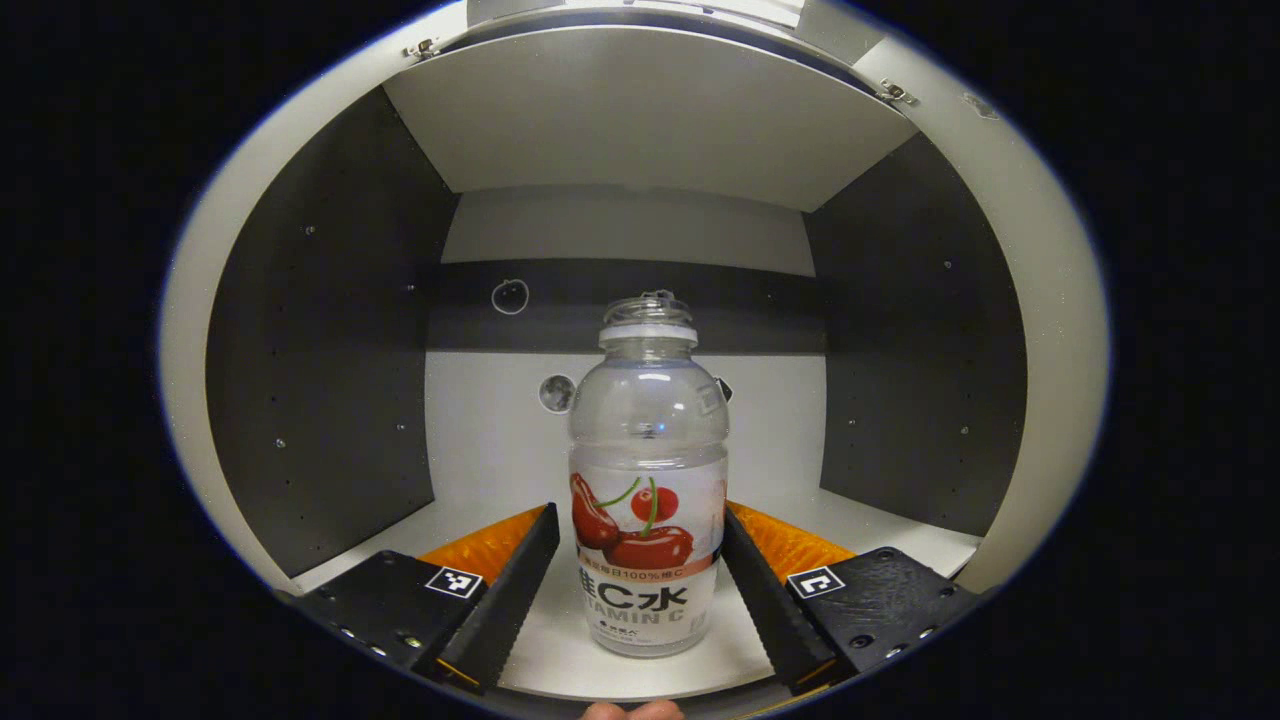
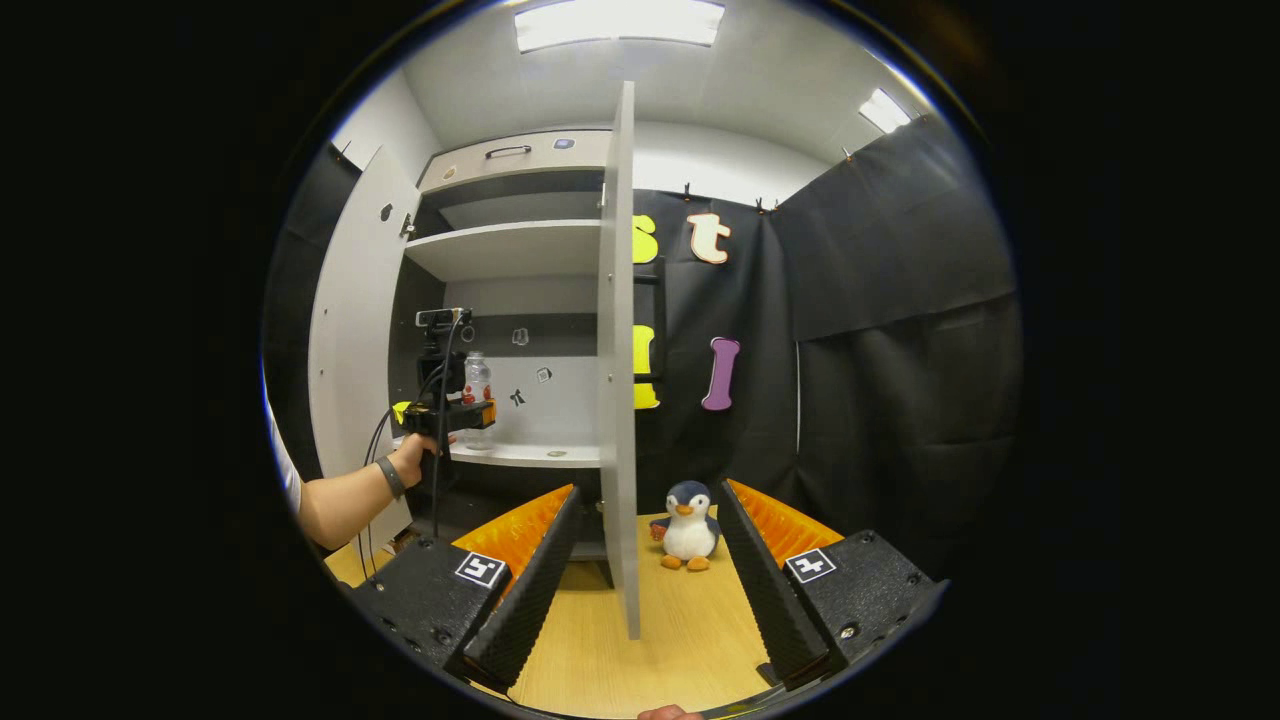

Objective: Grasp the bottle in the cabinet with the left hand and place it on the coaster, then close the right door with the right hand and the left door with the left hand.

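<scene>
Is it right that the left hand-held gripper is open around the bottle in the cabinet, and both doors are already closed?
Not quite. The left hand-held gripper is open around the bottle, but the right gripper view shows the right door and left door open.

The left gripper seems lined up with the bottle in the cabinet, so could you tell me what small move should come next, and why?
Probably close the left gripper: the bottle stands upright on the shelf between its open fingers, which flank the label without touching.

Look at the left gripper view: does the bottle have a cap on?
No: the bottle stands upright on the shelf with its neck open.
</scene>
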{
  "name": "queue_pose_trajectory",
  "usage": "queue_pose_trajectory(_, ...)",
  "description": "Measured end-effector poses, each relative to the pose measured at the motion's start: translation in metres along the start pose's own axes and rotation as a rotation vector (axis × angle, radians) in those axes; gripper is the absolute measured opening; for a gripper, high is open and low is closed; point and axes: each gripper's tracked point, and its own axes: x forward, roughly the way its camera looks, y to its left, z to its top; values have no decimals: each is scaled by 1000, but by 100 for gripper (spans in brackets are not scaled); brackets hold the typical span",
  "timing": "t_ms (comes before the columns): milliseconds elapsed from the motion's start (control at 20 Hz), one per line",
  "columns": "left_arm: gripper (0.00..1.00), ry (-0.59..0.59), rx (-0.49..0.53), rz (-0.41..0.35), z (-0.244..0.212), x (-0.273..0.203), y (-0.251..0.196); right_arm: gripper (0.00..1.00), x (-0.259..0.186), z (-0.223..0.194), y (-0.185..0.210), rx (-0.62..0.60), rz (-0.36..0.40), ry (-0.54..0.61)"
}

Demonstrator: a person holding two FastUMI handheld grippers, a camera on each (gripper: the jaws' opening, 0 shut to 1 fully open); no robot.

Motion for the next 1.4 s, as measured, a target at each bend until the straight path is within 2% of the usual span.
queue_pose_trajectory(100, 94, 13, -10, -16, -4, 2, -5, 84, 0, 1, -4, 3, -7, -6)
queue_pose_trajectory(150, 90, 13, -8, -11, -4, 3, -4, 84, 0, 2, -6, 5, -9, -7)
queue_pose_trajectory(200, 78, 12, -10, -16, -4, 4, -5, 84, 0, 4, -7, 9, -10, -11)
queue_pose_trajectory(350, 76, 0, -52, -49, -2, 0, -7, 84, -2, 5, -9, 5, -12, -17)
queue_pose_trajectory(450, 74, -4, -44, -31, 2, -2, -3, 84, -3, 5, -8, 0, -8, -18)
queue_pose_trajectory(750, 74, 4, -111, -73, 5, -34, 2, 84, -4, 8, 8, 10, 42, -31)
queue_pose_trajectory(900, 74, -11, -108, -83, 9, -57, 4, 84, -3, 10, 25, 11, 94, -41)
queue_pose_trajectory(1400, 74, -40, -109, -196, 11, -152, -26, 84, -7, 6, 56, 9, 210, -33)
